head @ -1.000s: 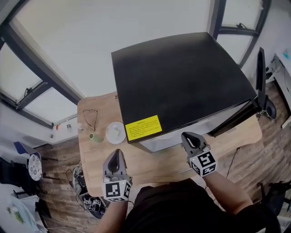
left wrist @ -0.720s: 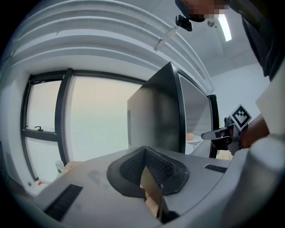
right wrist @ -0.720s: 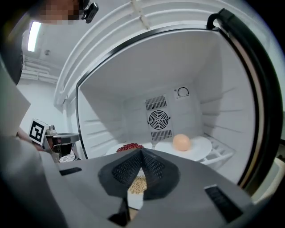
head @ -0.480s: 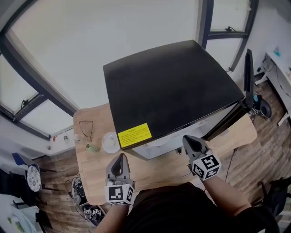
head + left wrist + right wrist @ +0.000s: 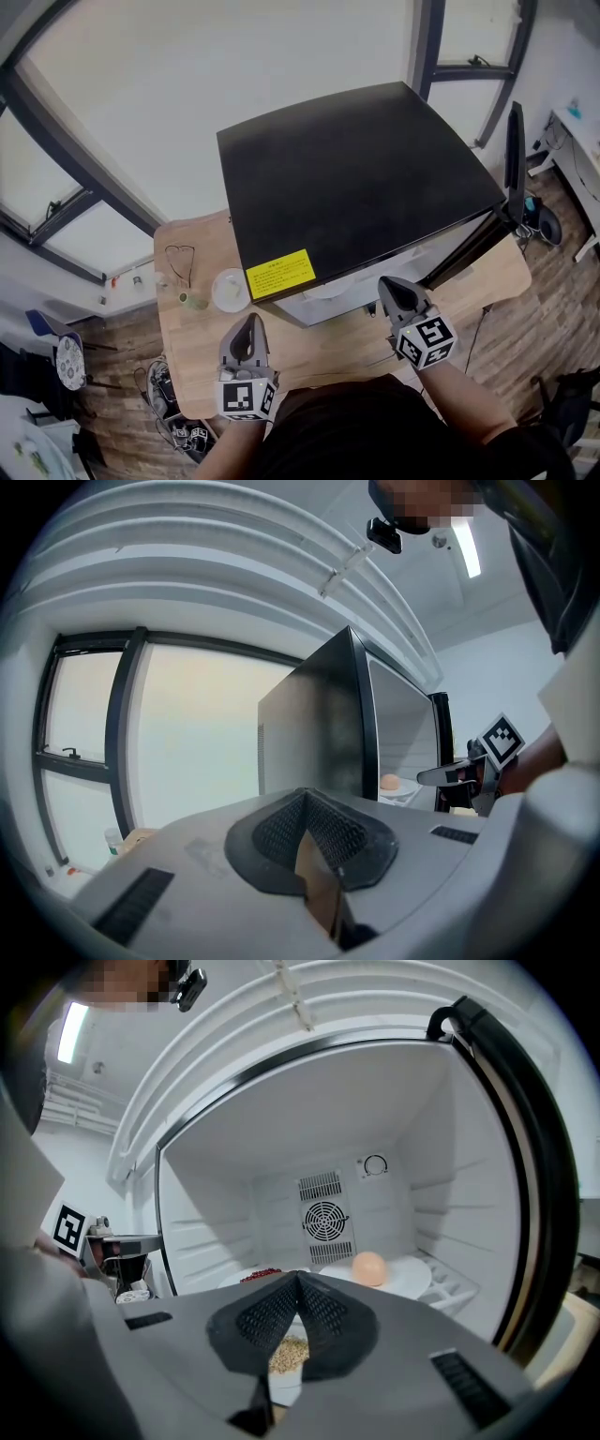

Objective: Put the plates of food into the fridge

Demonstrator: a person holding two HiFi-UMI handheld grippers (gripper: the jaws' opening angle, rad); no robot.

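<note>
Fridge [image 5: 356,178], black-topped, stands on the wooden table [image 5: 319,352], its door [image 5: 514,155] swung open at the right side. We find three plates on its floor. A white plate [image 5: 412,1277] carrying a round orange item is at the right rear. A plate with red food [image 5: 234,1279] is at the left rear, and a plate of pale grains [image 5: 284,1384] lies nearest the opening. Right tongs [image 5: 387,282] are clenched and empty, held just before the opening. Left tongs [image 5: 252,322] are likewise clenched on nothing, over the table's front. A small white dish [image 5: 231,288] sits on the table left of the fridge, apart from both tongs.
</note>
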